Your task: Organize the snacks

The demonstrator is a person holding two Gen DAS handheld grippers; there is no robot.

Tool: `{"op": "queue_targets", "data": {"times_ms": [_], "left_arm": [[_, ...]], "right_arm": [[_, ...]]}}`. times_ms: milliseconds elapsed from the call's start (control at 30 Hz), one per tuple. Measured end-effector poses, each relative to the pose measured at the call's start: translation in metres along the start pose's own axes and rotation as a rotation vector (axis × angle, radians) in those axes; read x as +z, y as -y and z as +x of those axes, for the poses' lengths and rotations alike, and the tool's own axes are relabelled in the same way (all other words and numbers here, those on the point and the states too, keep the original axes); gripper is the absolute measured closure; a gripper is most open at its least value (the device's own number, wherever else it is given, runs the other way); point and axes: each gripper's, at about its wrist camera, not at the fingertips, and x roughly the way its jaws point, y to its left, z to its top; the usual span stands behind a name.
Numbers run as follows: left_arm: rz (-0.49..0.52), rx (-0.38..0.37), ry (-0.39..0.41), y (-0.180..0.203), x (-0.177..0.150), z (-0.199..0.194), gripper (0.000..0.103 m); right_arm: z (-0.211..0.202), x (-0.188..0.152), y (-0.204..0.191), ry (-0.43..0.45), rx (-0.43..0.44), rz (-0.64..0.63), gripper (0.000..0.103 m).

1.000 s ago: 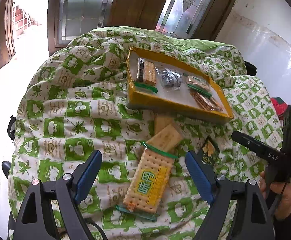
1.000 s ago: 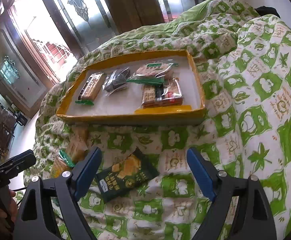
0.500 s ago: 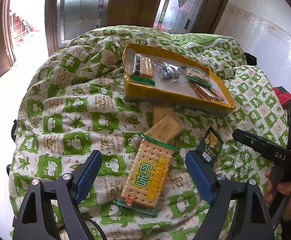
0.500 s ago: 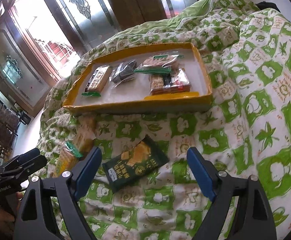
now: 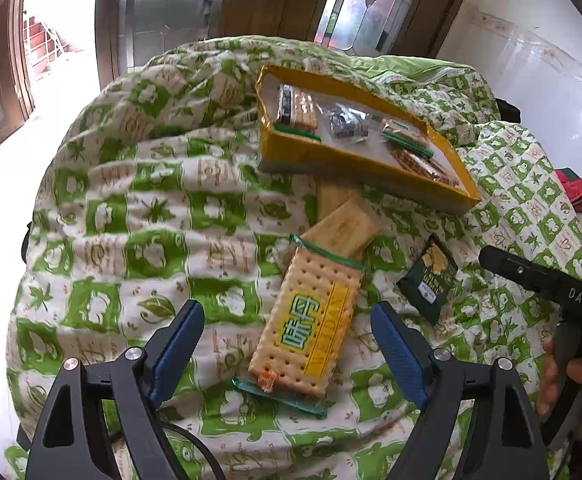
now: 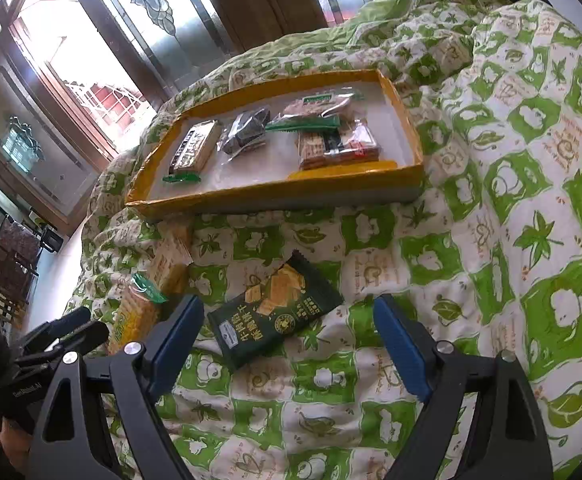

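**Both tongs spread over loose snacks, tray half filled**

My left gripper (image 5: pixel 287 354) stands spread wide with nothing pinched; the long cracker pack (image 5: pixel 311 320) lies between its blue pads but neither pad touches it. My right gripper (image 6: pixel 289 340) is spread as well, with the dark green packet (image 6: pixel 275 312) lying between and just ahead of its pads, untouched.

I place everything from the yellow tray (image 6: pixel 291 194). The cracker pack lies on the quilt (image 5: pixel 131 216) near the tray's front wall, on its left side. A plain tan pack (image 5: pixel 343 224) sits between the two, its near end tucked under the cracker pack's sealed edge. The green packet lies near the front wall too, toward the middle. Four or so wrapped snacks already lie inside the tray.

What worries me: the quilt is soft and rumpled, so I judge a closing pad could push cloth or slide a pack away. Lifting the cracker pack may drag the tan one along.

The cracker pack's long axis runs from my left gripper toward the tray, leaning slightly right. The green packet lies diagonally, its far end pointing toward the tray's right corner.
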Motion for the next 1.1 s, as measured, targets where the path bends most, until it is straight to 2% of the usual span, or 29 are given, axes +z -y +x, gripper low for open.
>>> {"op": "queue_targets", "data": {"times_ms": [300,467,500,567,600,633,733,967,1100], "left_arm": [[0.056,0.014,-0.046,0.011,-0.006,0.015,0.015],[0.093,0.032,-0.048,0.017,-0.008,0.022,0.016],[0.093,0.031,-0.047,0.016,-0.008,0.023,0.019],[0.089,0.027,-0.050,0.016,-0.008,0.024,0.037],[0.085,0.019,-0.051,0.015,-0.008,0.024,0.042],[0.080,0.007,-0.051,0.014,-0.008,0.024,0.046],[0.074,-0.009,-0.036,0.013,-0.009,0.021,0.047],[0.067,-0.022,-0.049,0.015,-0.011,0.022,0.047],[0.053,-0.032,-0.049,0.014,-0.012,0.019,0.047]], "right_arm": [[0.015,-0.008,0.000,-0.094,0.038,0.047,0.017],[0.028,-0.010,0.002,-0.154,0.100,0.133,0.024],[0.031,-0.010,0.003,-0.166,0.115,0.159,0.027],[0.037,-0.009,0.004,-0.186,0.134,0.207,0.030],[0.039,-0.008,0.005,-0.191,0.137,0.222,0.031],[0.042,-0.007,0.006,-0.197,0.143,0.249,0.032],[0.048,-0.003,0.006,-0.206,0.154,0.291,0.032],[0.068,0.005,-0.008,-0.222,0.064,0.254,0.032],[0.080,0.010,-0.021,-0.222,-0.009,0.162,0.033]]}}
